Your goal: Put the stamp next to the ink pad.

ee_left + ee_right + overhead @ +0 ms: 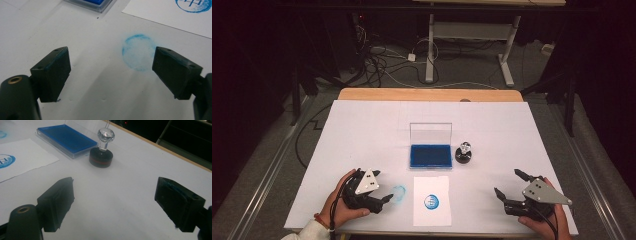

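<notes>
A blue ink pad [430, 155] with its clear lid upright lies mid-table; in the right gripper view the ink pad [66, 138] is far left. A round black stamp [463, 154] with a clear knob stands just right of it, and the stamp [101, 153] is ahead of my right jaws. A white paper sheet [431, 199] bears a blue round print [431, 201]. My left gripper [382, 186] rests open left of the sheet, beside a faint blue ring [138, 52] on the table. My right gripper [509, 183] is open and empty at the near right.
The white table cover [362, 130] has bare room at left, right and back. A wooden table edge [430, 93] runs along the far side. Beyond it are cables on the floor [387, 60] and a desk frame [472, 35].
</notes>
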The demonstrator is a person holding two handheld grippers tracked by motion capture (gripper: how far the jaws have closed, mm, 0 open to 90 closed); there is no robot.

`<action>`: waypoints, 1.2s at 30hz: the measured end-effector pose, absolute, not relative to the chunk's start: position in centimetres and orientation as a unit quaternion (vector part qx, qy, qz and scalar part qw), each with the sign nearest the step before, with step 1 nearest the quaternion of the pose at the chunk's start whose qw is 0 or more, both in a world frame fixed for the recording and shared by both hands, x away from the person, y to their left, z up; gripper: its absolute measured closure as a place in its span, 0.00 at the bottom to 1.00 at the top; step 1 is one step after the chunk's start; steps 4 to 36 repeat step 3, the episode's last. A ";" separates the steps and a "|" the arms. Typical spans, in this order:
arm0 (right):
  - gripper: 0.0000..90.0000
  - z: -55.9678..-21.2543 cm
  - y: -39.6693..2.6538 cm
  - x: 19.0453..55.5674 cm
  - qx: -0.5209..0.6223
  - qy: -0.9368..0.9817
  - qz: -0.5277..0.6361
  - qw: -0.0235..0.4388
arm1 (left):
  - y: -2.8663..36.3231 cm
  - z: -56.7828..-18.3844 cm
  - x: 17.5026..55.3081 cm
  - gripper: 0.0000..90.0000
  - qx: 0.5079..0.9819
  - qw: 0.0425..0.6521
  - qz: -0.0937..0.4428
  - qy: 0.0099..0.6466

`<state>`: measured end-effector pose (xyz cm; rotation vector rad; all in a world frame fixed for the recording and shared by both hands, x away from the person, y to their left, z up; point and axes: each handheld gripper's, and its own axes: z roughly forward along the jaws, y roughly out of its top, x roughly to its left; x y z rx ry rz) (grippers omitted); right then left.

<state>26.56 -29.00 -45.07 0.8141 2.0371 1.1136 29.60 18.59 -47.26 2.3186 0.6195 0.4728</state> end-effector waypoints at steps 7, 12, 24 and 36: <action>0.18 -45.1 -29.1 26.6 0.315 0.779 0.428 0.333 | 18.5 -47.3 29.7 0.17 0.891 0.342 0.181 0.239; 0.18 -45.1 -29.1 26.6 0.315 0.779 0.428 0.333 | 18.5 -47.3 29.7 0.17 0.891 0.342 0.181 0.239; 0.18 -45.1 -29.1 26.6 0.315 0.779 0.428 0.333 | 18.5 -47.3 29.7 0.17 0.891 0.342 0.181 0.239; 0.18 -45.1 -29.1 26.6 0.315 0.779 0.428 0.333 | 18.5 -47.3 29.7 0.17 0.891 0.342 0.181 0.239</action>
